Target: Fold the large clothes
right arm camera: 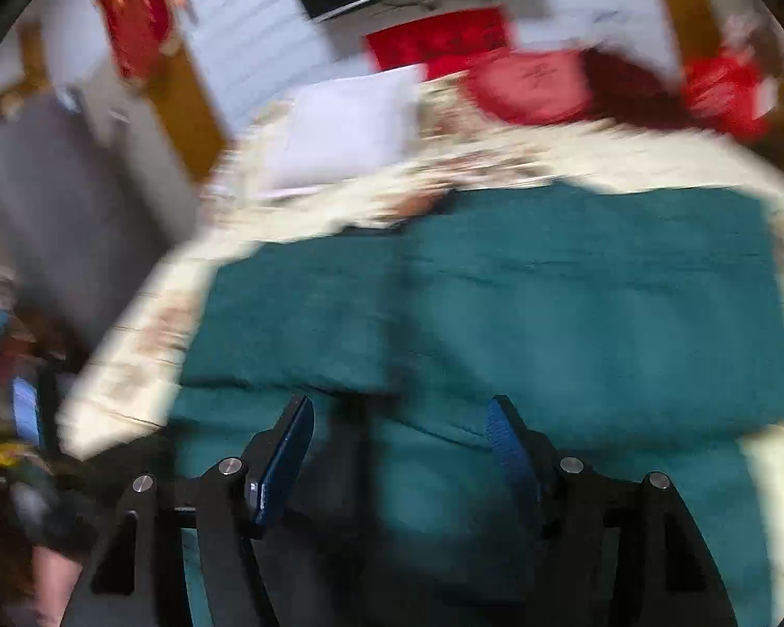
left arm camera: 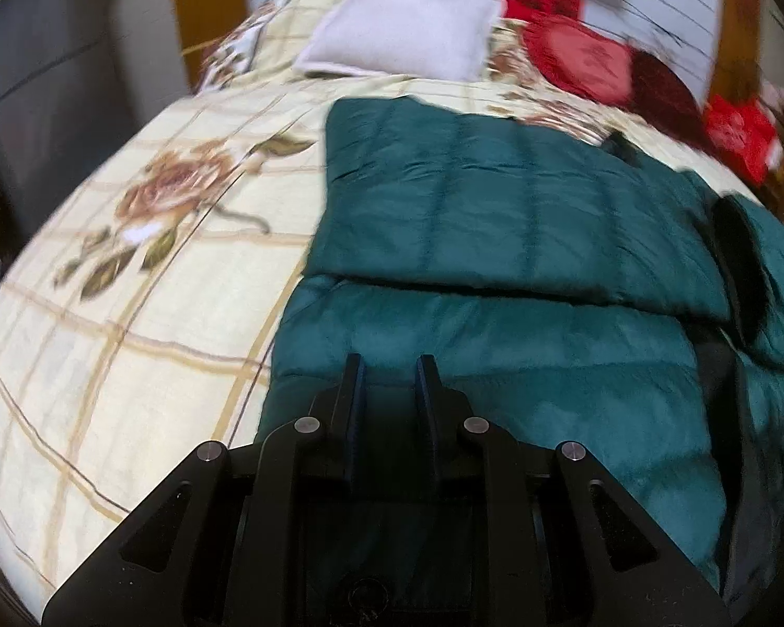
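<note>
In the left wrist view, a big, puffy dark green padded coat (left arm camera: 496, 240) is laid on the flowered cream bedsheet (left arm camera: 130, 261), one part already folded over. The left gripper (left arm camera: 389, 366) is held low over it, fingers nearly together, nothing between them.

In the blurry right wrist view, the right gripper (right arm camera: 400, 413) is spread wide over the coat (right arm camera: 575, 313), likely empty. The near edge should be pinched evenly by both, then lifted over flat.

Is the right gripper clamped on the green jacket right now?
No, in the right wrist view the right gripper has its jaws spread wide above the green jacket, with no fabric pinched between them.
</note>
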Tool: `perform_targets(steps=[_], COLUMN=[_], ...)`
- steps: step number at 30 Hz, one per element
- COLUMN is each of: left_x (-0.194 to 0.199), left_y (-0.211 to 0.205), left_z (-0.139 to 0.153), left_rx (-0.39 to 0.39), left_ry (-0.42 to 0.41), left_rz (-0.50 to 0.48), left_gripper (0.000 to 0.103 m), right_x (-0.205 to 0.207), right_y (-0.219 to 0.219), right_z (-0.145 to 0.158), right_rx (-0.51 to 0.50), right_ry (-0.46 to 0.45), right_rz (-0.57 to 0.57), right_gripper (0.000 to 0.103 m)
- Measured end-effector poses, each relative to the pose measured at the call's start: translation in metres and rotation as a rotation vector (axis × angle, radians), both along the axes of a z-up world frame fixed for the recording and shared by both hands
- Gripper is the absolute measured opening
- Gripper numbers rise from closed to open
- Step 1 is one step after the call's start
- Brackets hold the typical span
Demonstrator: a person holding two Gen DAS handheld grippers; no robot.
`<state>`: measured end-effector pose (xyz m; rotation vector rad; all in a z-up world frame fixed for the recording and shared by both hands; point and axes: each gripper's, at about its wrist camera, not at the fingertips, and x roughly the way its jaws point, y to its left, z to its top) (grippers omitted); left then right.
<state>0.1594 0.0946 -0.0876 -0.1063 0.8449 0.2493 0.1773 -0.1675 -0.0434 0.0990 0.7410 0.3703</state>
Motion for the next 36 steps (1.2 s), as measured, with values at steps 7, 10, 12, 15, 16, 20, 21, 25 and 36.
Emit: perform_targets(steps=[7,10,12,15,16,20,21,25,36], left_x=[0.022,0.048,0.066,0.084,0.088,0.105,0.107,0.103,0.061], left_y=[-0.082,-0.117,-0.135,-0.156,-0.168,-0.185,-0.184,-0.173,-0.132], left_z=[0.055,0.061,0.058,0.053,0.051,0.037,0.033,0.034,0.104], left_rx=[-0.077,-0.157,-0.223,-0.283,-0.279,-0.263,-0.278,-0.397,-0.377], left_ry=[-0.048,-0.023,0.011,0.043,0.057,0.111,0.124,0.063,-0.17], left_rz=[-0.258,-0.332,-0.352,-0.373,-0.388,-0.404,-0.399,-0.398,-0.419], left_gripper=[0.019,0.019,0.019,0.019,0.019,0.019,0.019,0.013,0.003], right_x=[-0.008,0.002,0.004,0.005,0.005,0.003,0.004,0.006,0.008], right_y=[-0.07,-0.081,-0.081,-0.079,-0.078,-0.08,-0.08,-0.079,-0.076], right_z=[-0.025,-0.035,-0.037,-0.039,-0.039,-0.039,-0.039,-0.039,-0.04], right_rx=[-0.188,-0.181,-0.175,-0.184,-0.179,-0.155,-0.152,-0.156,-0.179], right_ry=[0.134,0.183,0.188,0.19,0.191,0.197,0.198,0.202,0.201], right_rz=[-0.352,-0.344,-0.348,-0.333,-0.328,-0.313,-0.307,-0.299,-0.299], right_gripper=[0.067,0.074,0.077,0.082,0.083,0.087,0.089,0.091,0.095])
